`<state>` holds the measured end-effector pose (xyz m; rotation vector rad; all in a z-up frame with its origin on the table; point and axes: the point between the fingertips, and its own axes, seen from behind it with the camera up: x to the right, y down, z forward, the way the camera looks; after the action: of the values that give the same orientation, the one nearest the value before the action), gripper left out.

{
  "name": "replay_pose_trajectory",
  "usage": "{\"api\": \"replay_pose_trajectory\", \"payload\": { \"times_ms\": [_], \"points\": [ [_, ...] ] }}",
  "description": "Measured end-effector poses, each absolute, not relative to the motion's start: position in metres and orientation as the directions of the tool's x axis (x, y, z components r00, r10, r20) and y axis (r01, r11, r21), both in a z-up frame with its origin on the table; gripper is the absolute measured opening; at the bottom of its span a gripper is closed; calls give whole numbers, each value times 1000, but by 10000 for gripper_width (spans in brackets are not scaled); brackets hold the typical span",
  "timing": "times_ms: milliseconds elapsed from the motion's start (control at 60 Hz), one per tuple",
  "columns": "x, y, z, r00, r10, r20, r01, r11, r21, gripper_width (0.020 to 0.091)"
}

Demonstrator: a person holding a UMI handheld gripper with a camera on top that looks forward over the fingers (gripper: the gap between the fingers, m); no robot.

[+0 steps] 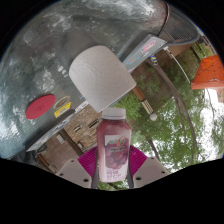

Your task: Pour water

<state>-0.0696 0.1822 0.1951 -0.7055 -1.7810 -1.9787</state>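
Note:
A small bottle (113, 143) with a whitish cap and a purple-pink label stands upright between my fingers. The magenta pads (88, 160) press on both of its sides, so my gripper (112, 166) is shut on the bottle. Just beyond the bottle's cap is a white cup (98, 75), seen at a tilt on a grey glossy table (50, 50). The bottle's cap sits a little below the cup's near edge. The bottle's lower part is hidden between the fingers.
A red disc (40, 106) and a small yellow piece (62, 107) lie on the table to the left of the cup. An orange object (208, 70) shows at the far right. Green foliage (170, 130) and dark frame bars lie to the right of the bottle.

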Motion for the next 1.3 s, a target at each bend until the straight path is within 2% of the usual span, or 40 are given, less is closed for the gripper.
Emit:
{"api": "replay_pose_trajectory", "payload": {
  "times_ms": [283, 367, 467, 517, 567, 633, 700, 783, 850, 983, 1183, 1300],
  "points": [
    [-77, 186, 194, -796, 28, 605, 600, -97, 794, 417],
    [-84, 180, 213, -708, -17, 706, 703, -109, 703, 415],
    [-78, 183, 254, -398, -103, 912, 913, -137, 384, 415],
    [-62, 181, 275, -136, -175, 975, 981, -160, 108, 414],
    [-39, 178, 279, 177, -228, 957, 962, -163, -217, 415],
    [-15, 175, 252, 584, -234, 777, 770, -143, -622, 416],
    [-7, 176, 204, 884, -193, 425, 407, -129, -904, 416],
    [-10, 183, 152, 991, -130, -19, -36, -125, -991, 418],
    [-2, 184, 118, 972, -139, -189, -210, -162, -964, 420],
    [15, 193, 80, 975, -156, -156, -187, -211, -959, 419],
    [1, 192, 57, 991, -129, -24, -60, -277, -959, 419],
    [3, 190, 51, 993, -119, 7, -26, -277, -961, 500]
  ]
}}
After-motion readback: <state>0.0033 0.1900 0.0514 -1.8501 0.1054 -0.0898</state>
